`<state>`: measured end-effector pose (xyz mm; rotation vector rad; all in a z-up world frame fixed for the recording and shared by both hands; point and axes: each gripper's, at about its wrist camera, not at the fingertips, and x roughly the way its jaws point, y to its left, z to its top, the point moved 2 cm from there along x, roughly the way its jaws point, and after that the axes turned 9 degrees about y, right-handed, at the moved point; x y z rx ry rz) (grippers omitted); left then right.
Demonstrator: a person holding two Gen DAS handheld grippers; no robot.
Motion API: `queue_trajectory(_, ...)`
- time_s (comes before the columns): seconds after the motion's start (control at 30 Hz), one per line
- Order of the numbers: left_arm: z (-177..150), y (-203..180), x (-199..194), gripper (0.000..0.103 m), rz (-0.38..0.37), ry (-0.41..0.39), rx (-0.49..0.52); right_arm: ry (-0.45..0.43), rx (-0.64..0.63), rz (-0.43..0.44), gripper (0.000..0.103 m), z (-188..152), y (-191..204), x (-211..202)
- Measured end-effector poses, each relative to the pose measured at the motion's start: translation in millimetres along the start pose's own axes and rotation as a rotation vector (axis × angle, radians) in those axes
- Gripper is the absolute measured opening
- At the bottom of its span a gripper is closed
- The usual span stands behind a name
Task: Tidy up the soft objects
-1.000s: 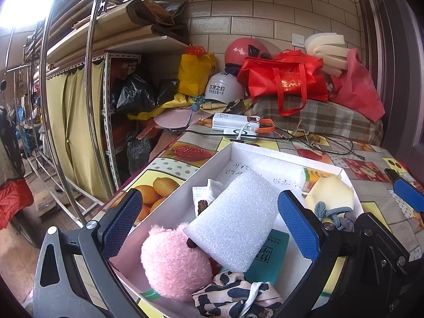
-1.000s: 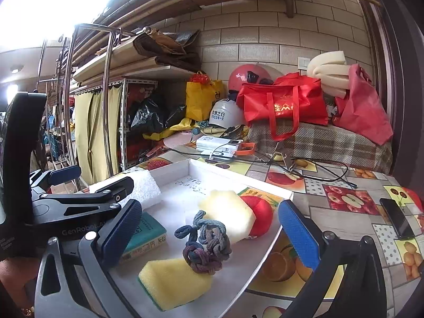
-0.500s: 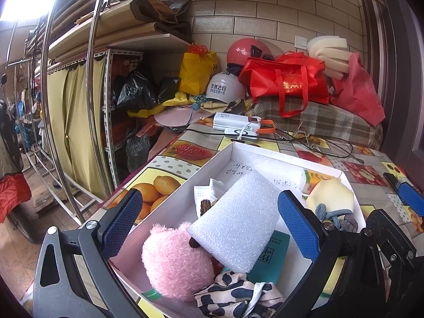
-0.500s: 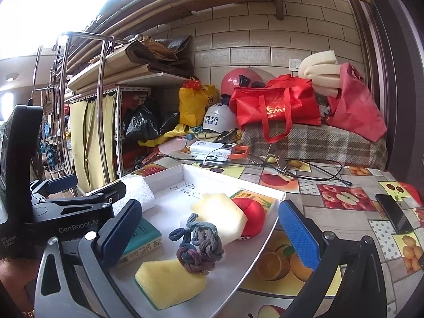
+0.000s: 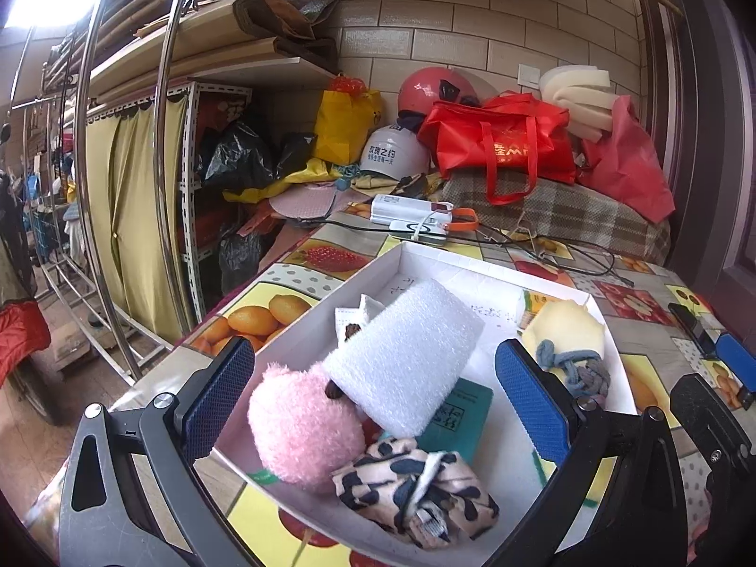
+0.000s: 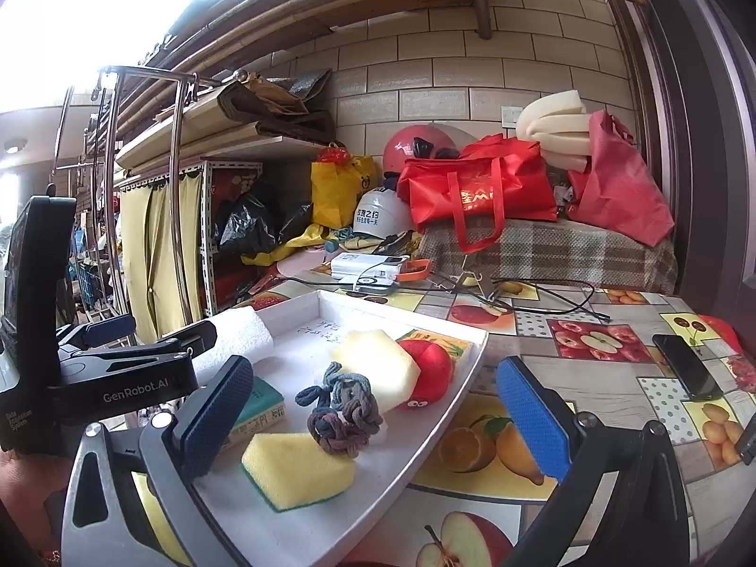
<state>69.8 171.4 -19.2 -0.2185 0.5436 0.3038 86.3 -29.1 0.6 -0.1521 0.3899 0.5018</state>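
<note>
Both jaws spread wide, empty. Left gripper hangs over the box's near-left corner: drop straight, pinch pink pompom mid-body. Right gripper idle.

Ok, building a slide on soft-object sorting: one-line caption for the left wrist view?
Open left tool hovers over a white box holding a pink plush, foam roll and spotted cloth.

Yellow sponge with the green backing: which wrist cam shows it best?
Right wrist. The yellow sponge lies in full view near the front of the white tray, just ahead of the open right gripper. In the left wrist view I cannot make it out; that corner is hidden behind gripper parts.
</note>
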Motion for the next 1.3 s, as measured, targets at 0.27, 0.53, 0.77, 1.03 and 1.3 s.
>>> queue_trajectory(0.27,-26.0,-45.3,-38.1,0.103,-0.016,-0.042,0.114,0.031,0.048,-0.017,0.103,-18.2,-33.3,-33.9)
queue_trajectory(0.53,-50.4,-83.6,-67.4,0.103,-0.106,0.006,0.122,0.011,0.074,-0.072,0.103,-36.3,-64.9,-81.3)
queue_trajectory(0.77,-64.0,-125.5,-84.9,0.103,-0.084,0.045,0.195,-0.222,0.133,-0.217,0.103,-49.9,-96.9,-172.1)
queue_trajectory(1.03,-75.7,-144.9,-83.9,0.103,-0.096,0.109,0.184,-0.142,0.316,-0.372,0.103,-64.2,-142.9,-183.8)
queue_trajectory(1.3,-79.4,-163.3,-86.1,0.103,-0.124,0.105,0.241,-0.141,0.387,-0.349,0.103,-78.4,-158.1,-200.2)
